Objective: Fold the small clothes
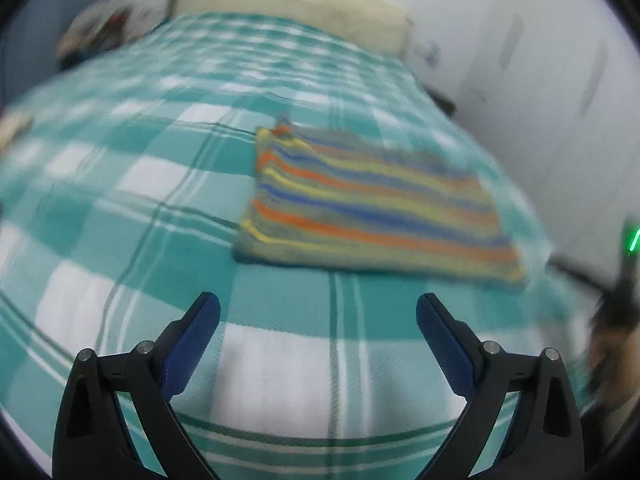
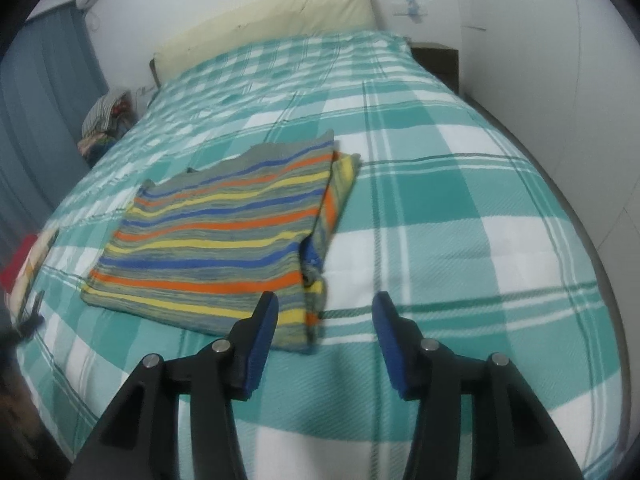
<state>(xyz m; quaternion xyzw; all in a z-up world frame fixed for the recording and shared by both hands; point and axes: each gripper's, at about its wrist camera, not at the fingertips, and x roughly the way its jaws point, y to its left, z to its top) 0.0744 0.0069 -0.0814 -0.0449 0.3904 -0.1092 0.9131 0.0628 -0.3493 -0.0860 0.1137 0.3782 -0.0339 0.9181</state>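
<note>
A small striped garment (image 1: 372, 204) in orange, yellow, blue and grey lies folded flat on the teal and white checked bedspread (image 1: 160, 184). In the left wrist view it sits ahead and to the right of my left gripper (image 1: 318, 306), which is open wide with only bedspread between its blue pads. In the right wrist view the striped garment (image 2: 224, 240) lies ahead and to the left, a folded sleeve layer showing along its right edge. My right gripper (image 2: 326, 304) is open above the garment's near right corner, and nothing is held.
A cream headboard cushion (image 2: 280, 12) stands at the far end of the bed. A pile of clothes (image 2: 106, 120) lies beyond the bed's left side, and a red and patterned item (image 2: 24, 264) lies at the left edge. White walls and a dark nightstand (image 2: 436, 60) stand on the right.
</note>
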